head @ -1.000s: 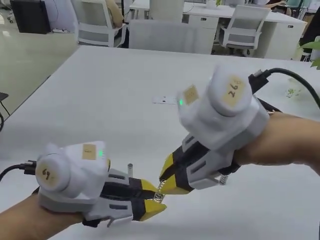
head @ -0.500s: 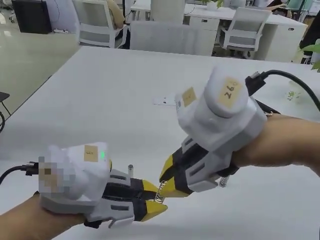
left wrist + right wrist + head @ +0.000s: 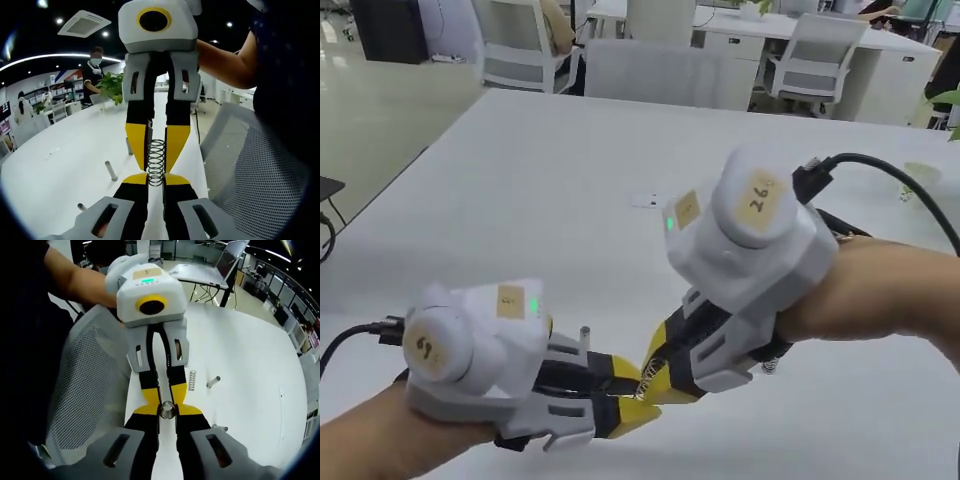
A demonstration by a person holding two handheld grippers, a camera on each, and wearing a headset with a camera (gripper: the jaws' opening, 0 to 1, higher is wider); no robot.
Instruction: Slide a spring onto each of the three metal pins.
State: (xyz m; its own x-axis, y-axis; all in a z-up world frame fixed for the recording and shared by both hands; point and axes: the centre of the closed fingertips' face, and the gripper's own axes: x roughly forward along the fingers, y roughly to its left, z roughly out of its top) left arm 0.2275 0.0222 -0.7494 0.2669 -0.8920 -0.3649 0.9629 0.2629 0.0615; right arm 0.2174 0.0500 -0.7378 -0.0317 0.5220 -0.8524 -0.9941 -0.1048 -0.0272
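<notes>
The left gripper (image 3: pixel 155 180) and the right gripper (image 3: pixel 167 413) both clamp one spring (image 3: pixel 156 161) between them over the table (image 3: pixel 60 165), and beyond, a near pin (image 3: pixel 81 206) and a farther pin (image 3: pixel 110 170) are bare, so seemingly all three pins remain to be fitted.

26 on right gripper (image 3: pixel 651 377), 69 on left gripper (image 3: pixel 634 393)

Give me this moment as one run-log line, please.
left gripper: shut on spring | right gripper: shut on same spring | pin: upright, bare
</notes>
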